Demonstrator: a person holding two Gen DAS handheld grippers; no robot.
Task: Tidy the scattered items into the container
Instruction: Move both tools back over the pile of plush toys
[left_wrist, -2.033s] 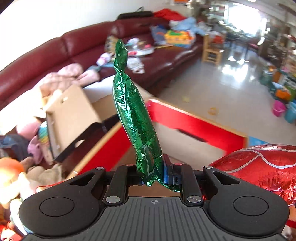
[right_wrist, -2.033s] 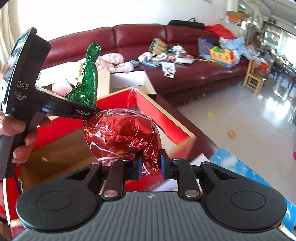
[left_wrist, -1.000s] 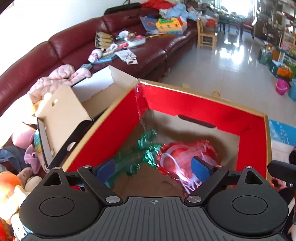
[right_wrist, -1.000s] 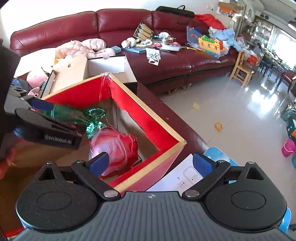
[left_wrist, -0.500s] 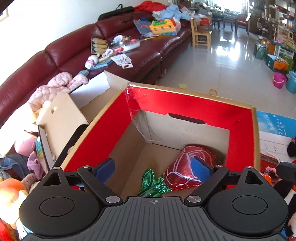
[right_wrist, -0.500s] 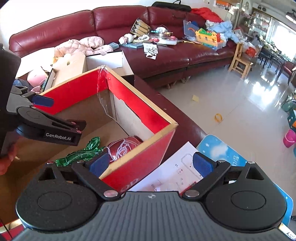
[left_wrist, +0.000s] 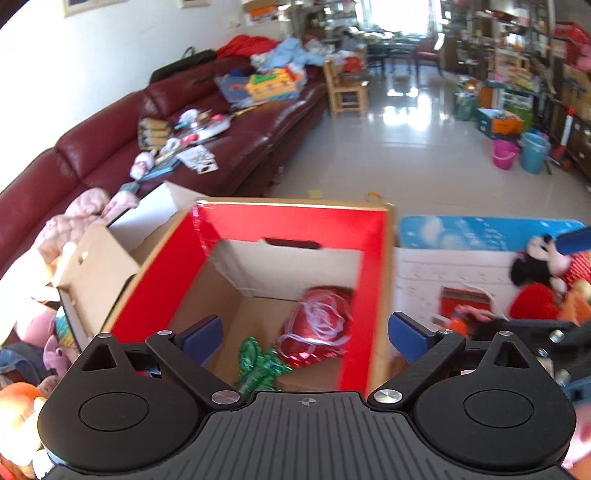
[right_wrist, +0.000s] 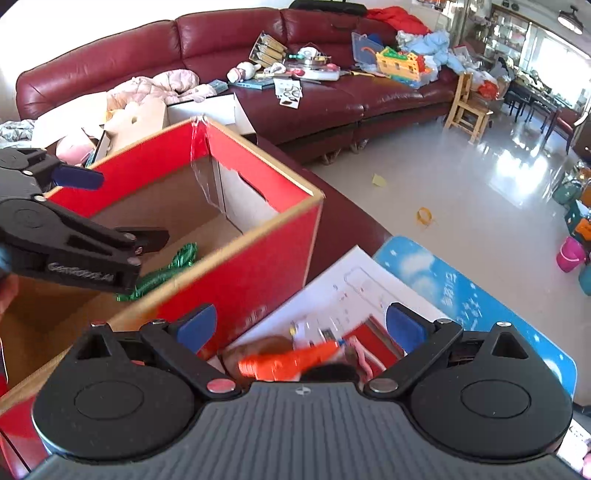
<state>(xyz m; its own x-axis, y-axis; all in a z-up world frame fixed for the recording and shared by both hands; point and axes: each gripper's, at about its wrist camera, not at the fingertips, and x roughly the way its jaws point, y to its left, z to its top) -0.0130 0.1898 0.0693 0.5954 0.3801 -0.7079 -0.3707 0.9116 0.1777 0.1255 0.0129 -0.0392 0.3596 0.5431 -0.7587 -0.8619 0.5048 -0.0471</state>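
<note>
Below, green balloon (right_wrist: 162, 271) half hidden by left gripper (right_wrist: 110, 206), opening, empty; right gripper (right_wrist: 301, 326) fingers apart.

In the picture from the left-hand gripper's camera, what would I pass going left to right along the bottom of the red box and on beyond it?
green foil balloon → red foil balloon → red box right wall → white sheet → black mouse plush

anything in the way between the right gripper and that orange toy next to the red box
Nothing visible does. The right gripper hangs with open, empty jaws directly over the orange toy, which lies on white paper outside the red box.
</note>
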